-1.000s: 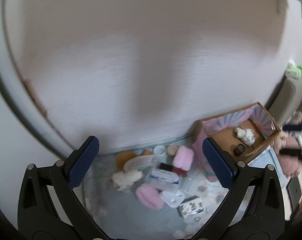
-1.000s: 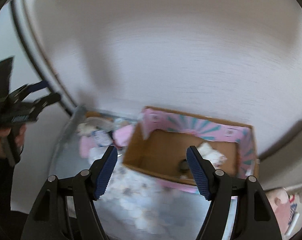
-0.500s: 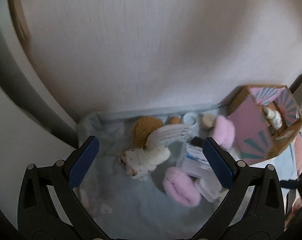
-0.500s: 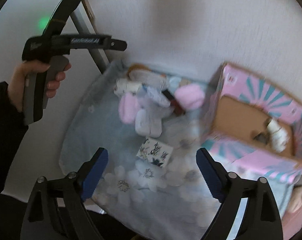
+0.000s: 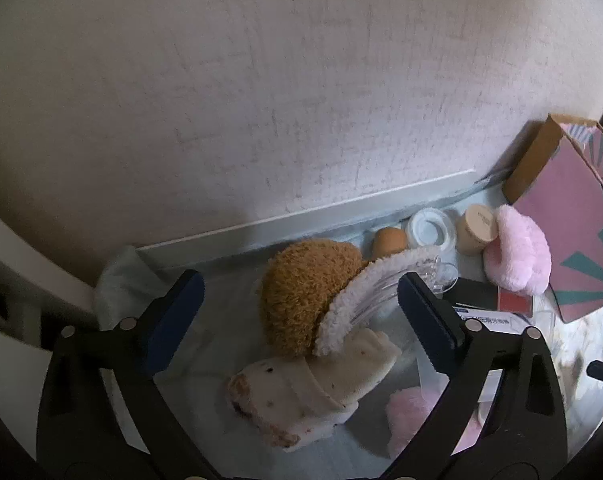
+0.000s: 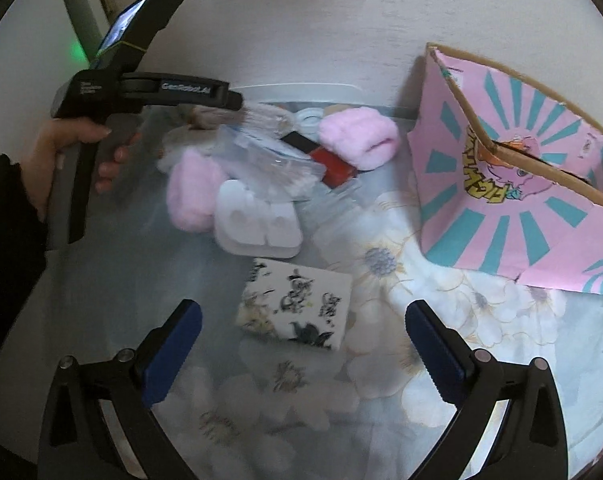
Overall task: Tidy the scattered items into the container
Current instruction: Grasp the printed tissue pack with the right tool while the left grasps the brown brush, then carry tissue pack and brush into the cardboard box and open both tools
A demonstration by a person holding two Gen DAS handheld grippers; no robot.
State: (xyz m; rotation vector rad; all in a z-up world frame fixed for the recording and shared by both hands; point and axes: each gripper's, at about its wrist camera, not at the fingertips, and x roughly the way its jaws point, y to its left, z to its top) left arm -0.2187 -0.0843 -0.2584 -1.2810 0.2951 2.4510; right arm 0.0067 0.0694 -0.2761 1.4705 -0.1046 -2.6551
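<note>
The left tool, jaws closing on nothing, hangs over a brown plush and cream sock.

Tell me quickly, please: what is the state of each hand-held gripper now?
Left hand-held gripper: open, jaws closing slightly, holding nothing.
Right hand-held gripper: jaws opening wide, holding nothing.

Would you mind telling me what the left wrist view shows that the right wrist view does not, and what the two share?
Only the left wrist view shows the brown fluffy pad, the cream sock, the small tan jar and the left gripper, jaws closing with nothing pressed between them.

Only the right wrist view shows the patterned card, the white moulded tray, the hand and the right gripper, jaws opening and holding nothing.

Both show the pink box and pink fluffy band.
</note>
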